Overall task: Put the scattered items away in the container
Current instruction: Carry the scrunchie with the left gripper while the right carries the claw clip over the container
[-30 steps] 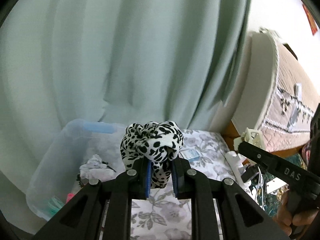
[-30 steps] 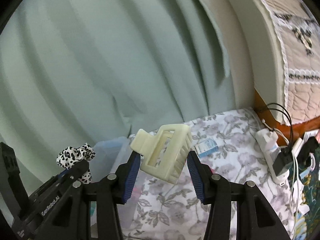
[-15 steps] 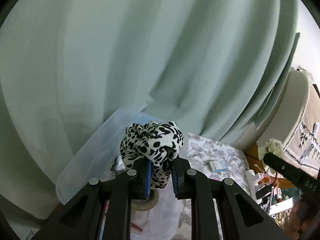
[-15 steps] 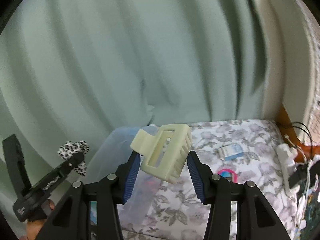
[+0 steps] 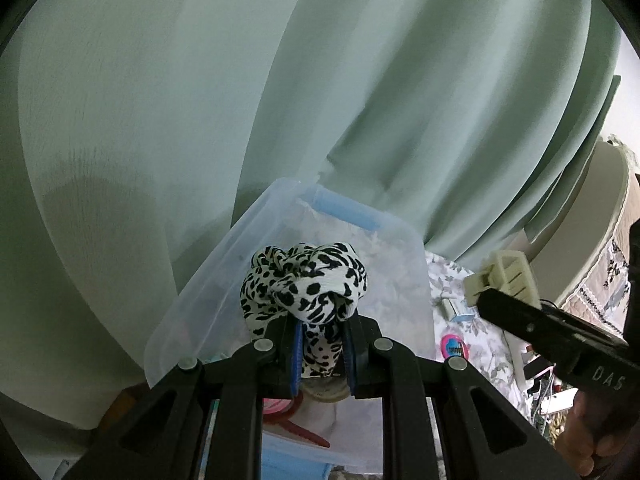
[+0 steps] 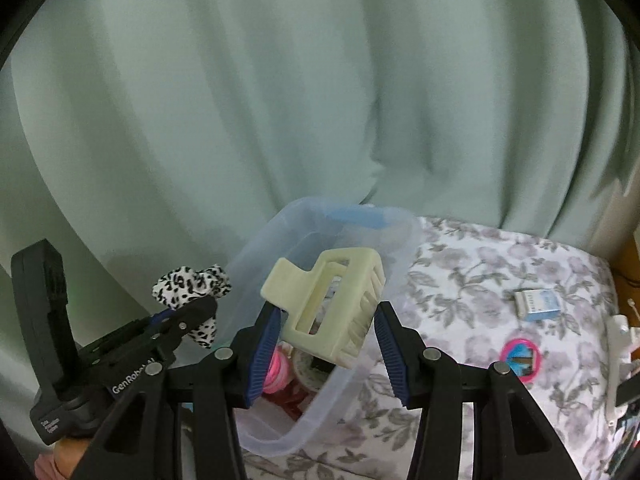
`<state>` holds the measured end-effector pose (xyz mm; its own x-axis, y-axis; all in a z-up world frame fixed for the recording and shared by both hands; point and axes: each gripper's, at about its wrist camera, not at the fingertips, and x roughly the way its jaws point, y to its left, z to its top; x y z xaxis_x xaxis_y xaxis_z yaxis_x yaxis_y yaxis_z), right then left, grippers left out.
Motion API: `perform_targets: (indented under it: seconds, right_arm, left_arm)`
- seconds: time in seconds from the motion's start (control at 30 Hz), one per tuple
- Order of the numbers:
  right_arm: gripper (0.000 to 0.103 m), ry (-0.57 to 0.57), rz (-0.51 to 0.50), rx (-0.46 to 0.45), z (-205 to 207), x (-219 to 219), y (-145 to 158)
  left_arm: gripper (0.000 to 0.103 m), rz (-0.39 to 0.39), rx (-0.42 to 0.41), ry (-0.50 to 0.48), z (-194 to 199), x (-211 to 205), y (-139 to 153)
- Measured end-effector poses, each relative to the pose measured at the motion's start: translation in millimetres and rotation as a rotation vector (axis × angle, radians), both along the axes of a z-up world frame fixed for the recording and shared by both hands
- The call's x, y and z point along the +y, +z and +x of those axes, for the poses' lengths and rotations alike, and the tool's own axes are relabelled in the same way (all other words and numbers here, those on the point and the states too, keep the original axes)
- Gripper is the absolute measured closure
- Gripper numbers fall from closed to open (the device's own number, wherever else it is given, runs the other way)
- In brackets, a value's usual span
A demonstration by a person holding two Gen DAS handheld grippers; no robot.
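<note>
My left gripper (image 5: 322, 354) is shut on a black-and-white spotted scrunchie (image 5: 304, 284) and holds it above the clear plastic container (image 5: 408, 264). My right gripper (image 6: 326, 348) is shut on a cream claw hair clip (image 6: 332, 304), held over the container's near right rim (image 6: 360, 376). The scrunchie (image 6: 188, 284) and left gripper also show at the left of the right wrist view. The clip (image 5: 504, 280) shows at the right of the left wrist view. Pink and red items (image 6: 280, 372) lie inside the container.
A floral cloth (image 6: 480, 280) covers the surface. On it lie a small blue-white box (image 6: 538, 300) and a pink round item (image 6: 520, 360). A green curtain (image 6: 280, 100) hangs behind. A white power strip with cables (image 6: 620, 348) lies at the right edge.
Both grippers have swung left toward the container with their items. The container now sits in the middle of both views, and the bed at the right has slid mostly out of view.
</note>
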<state>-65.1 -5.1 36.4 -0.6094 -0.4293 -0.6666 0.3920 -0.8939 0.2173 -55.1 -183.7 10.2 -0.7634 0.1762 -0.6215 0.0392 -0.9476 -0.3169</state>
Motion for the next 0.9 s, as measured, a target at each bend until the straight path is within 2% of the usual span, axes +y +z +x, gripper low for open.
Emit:
perform_targets:
  seconds: [0.6,0.9]
  right_arm:
    - [0.051,0.062,0.091,-0.086,-13.6,-49.1,-27.6]
    - [0.050,0.068,0.115,-0.099,-28.1,-56.0,-38.8]
  left_arm:
    - [0.086,0.040,-0.044,-0.022,-22.8,-1.1,-28.4]
    - [0.086,0.049,-0.059,-0.016,-26.0,-6.3,-30.1]
